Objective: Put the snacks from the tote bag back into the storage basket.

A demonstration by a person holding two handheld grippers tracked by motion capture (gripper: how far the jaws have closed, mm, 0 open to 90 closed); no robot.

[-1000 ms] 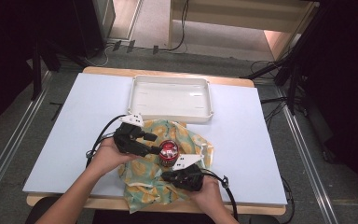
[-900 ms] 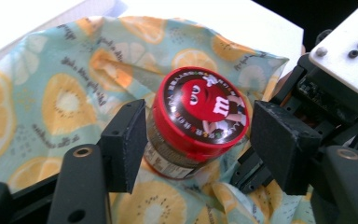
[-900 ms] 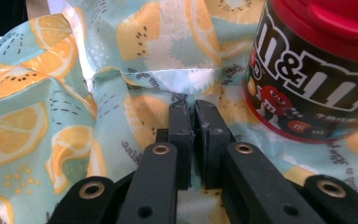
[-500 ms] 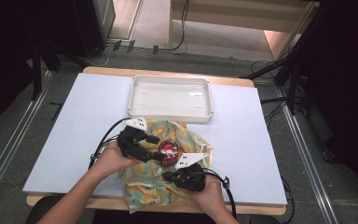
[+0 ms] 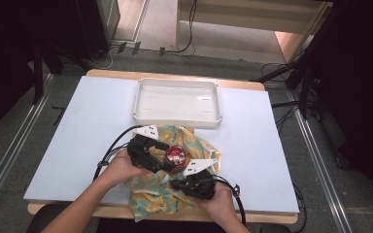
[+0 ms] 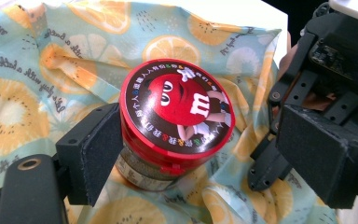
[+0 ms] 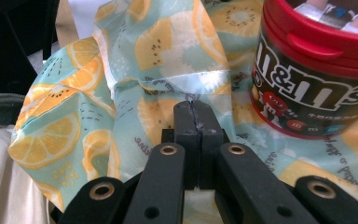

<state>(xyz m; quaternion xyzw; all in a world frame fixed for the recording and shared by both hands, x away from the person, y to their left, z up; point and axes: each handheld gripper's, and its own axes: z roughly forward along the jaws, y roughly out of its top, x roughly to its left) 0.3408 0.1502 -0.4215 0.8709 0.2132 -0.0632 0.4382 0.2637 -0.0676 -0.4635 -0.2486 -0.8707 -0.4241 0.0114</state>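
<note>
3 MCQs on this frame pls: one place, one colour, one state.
1. Where does the candy jar stand?
A. in the white tray
B. on the fruit-print cloth
C. on bare table

2. The jar's lid colour?
A. red
B. blue
C. green

3. The right claw is:
A. wide open
B. gripping the jar
C. shut on the cloth

Key: B, the fruit-print cloth lies under the jar, and the white tray holds nothing; A, red rim in both gripper views; C, its jaws meet with a cloth fold pinched between them.
</note>
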